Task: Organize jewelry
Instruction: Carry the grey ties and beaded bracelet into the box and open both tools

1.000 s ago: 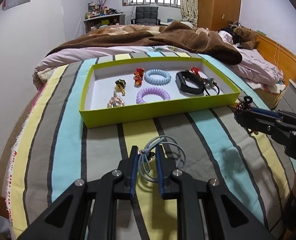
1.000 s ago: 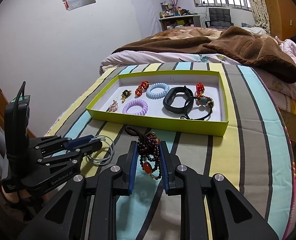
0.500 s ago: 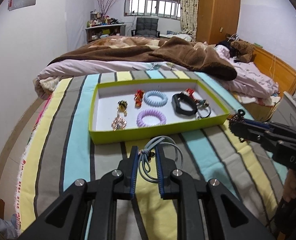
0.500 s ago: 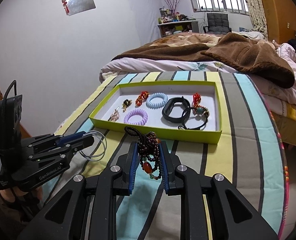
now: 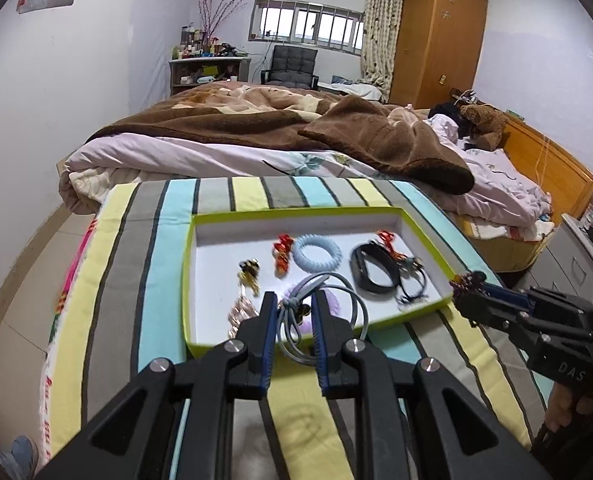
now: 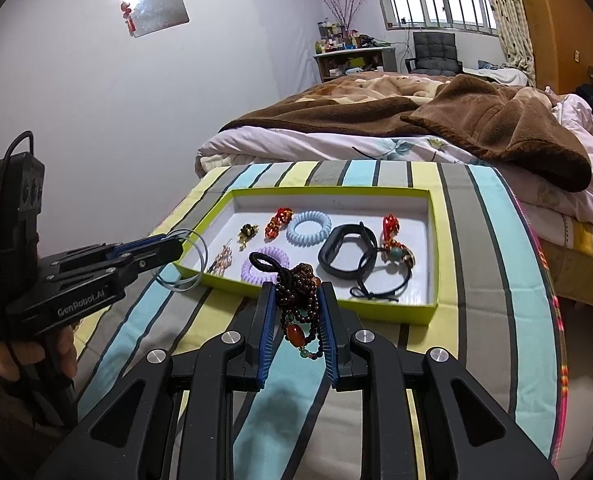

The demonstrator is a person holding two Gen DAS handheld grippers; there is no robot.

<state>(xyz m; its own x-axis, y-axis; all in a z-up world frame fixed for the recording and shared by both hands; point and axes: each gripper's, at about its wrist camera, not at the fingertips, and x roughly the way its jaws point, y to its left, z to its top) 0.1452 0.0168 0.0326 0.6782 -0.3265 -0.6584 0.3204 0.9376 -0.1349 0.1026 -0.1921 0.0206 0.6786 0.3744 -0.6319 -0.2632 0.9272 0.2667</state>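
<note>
A lime-green tray [image 5: 187,280] [image 6: 433,248] with a white floor lies on the striped bedspread. It holds a pale blue coil band [image 6: 309,228], a lilac coil band [image 6: 265,265], a black wristband [image 6: 344,256], red and gold charms and a black cord bracelet. My left gripper [image 5: 292,312] is shut on a grey-blue cord loop [image 5: 336,312], lifted in front of the tray's near wall. My right gripper [image 6: 298,308] is shut on a dark bead bracelet [image 6: 298,300] with an orange bead, held just before the tray's near edge. In the right wrist view the left gripper [image 6: 168,250] shows at the tray's left corner.
A brown blanket [image 5: 296,128] and pale quilt lie heaped behind the tray. The striped mattress [image 6: 476,320] drops off at its right edge. A wooden wardrobe [image 5: 436,36], a chair and a cluttered shelf stand far back. A hand [image 6: 36,360] grips the left tool.
Both grippers have risen with their loads and moved nearer the tray. In the left wrist view the tray sits lower and the cord loop now overlaps its near wall.
</note>
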